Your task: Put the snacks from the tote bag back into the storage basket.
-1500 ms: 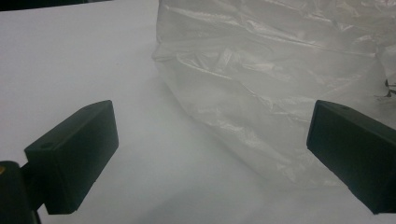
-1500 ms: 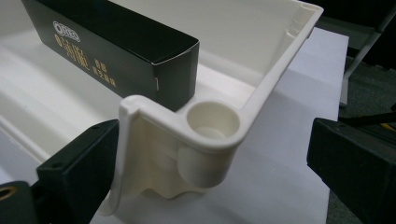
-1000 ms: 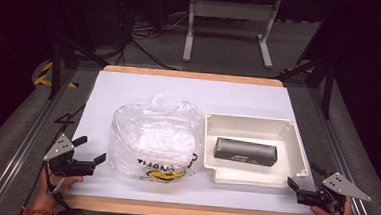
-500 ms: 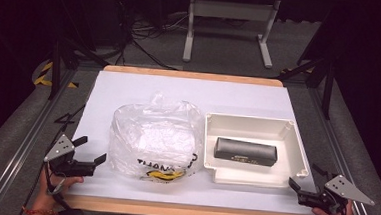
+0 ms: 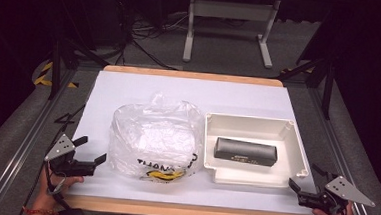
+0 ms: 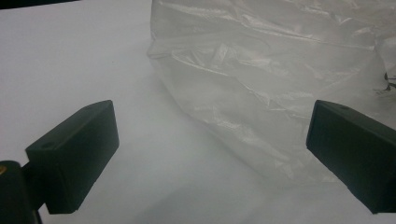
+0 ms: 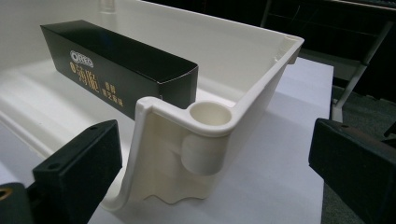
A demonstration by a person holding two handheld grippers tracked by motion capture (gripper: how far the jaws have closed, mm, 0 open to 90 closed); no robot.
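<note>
Both spread wide, the left gripper (image 5: 89,151) nears the plastic bag (image 5: 154,138), the right gripper (image 5: 304,180) the counter's front-right corner; thin film may slip a shallow pinch.

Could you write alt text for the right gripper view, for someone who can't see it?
A cream plastic tray on a white table, its near corner between two open black jaws of the right gripper. Inside the tray lies a long black box with pale lettering.
</note>
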